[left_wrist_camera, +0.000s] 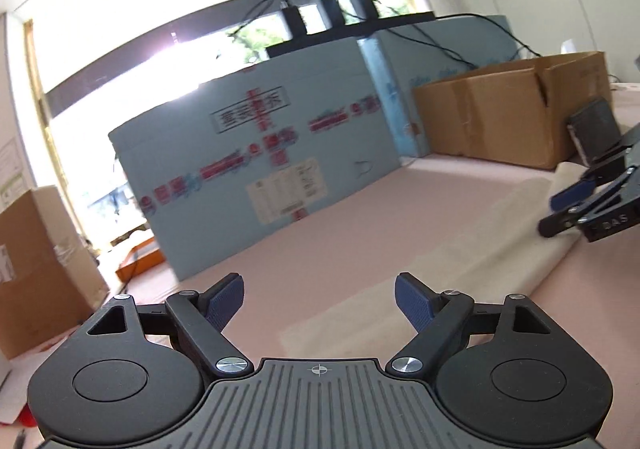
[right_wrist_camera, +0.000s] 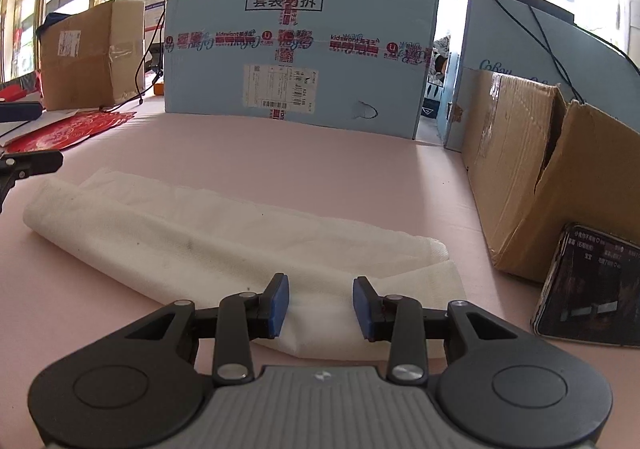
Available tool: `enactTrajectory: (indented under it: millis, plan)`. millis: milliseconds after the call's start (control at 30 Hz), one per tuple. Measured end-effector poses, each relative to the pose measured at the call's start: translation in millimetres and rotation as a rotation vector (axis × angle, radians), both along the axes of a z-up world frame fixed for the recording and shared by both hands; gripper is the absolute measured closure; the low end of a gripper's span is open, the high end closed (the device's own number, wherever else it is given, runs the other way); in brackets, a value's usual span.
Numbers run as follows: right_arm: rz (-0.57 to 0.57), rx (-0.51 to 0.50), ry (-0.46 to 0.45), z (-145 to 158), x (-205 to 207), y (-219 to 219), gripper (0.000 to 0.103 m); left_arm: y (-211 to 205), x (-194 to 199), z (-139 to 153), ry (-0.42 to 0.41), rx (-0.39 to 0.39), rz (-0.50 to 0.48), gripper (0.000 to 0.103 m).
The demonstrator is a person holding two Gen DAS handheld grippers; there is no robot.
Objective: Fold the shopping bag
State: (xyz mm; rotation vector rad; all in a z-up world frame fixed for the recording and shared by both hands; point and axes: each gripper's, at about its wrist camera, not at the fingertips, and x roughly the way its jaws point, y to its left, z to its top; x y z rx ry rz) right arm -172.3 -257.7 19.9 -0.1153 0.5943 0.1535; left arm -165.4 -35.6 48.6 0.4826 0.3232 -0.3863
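Observation:
The white fabric shopping bag (right_wrist_camera: 224, 237) lies folded into a long strip on the pink table; it also shows in the left wrist view (left_wrist_camera: 460, 265). My right gripper (right_wrist_camera: 320, 305) is open, its blue pads either side of the bag's near end, just above it. My left gripper (left_wrist_camera: 319, 303) is open and empty, above the bag's other end. The right gripper (left_wrist_camera: 560, 209) shows at the right edge of the left wrist view. Part of the left gripper (right_wrist_camera: 28, 165) shows at the left edge of the right wrist view.
A large light blue carton (right_wrist_camera: 300, 45) stands at the back of the pink table (right_wrist_camera: 320, 161). A brown cardboard box (right_wrist_camera: 540, 169) stands at the right with a phone (right_wrist_camera: 588, 289) leaning on it. Another brown box (right_wrist_camera: 92, 53) and red paper (right_wrist_camera: 68, 133) are at the left.

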Motion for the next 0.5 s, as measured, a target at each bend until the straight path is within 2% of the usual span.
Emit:
enactTrajectory:
  millis: [100,200,333,500]
  plan:
    - [-0.002,0.033,0.009,1,2,-5,0.06,-17,14,-19,0.069,0.089,-0.016,0.018]
    - [-0.005,0.066,0.022,3,1,-16,0.053,-14,22,-23,0.12,0.082,-0.002,0.014]
    - [-0.028,0.088,0.035,7,-3,-36,0.053,-11,25,-26,0.128,0.07,0.012,0.009]
    - [-0.055,-0.026,0.01,13,-19,-52,0.047,-9,25,-27,0.131,0.068,0.008,0.007]
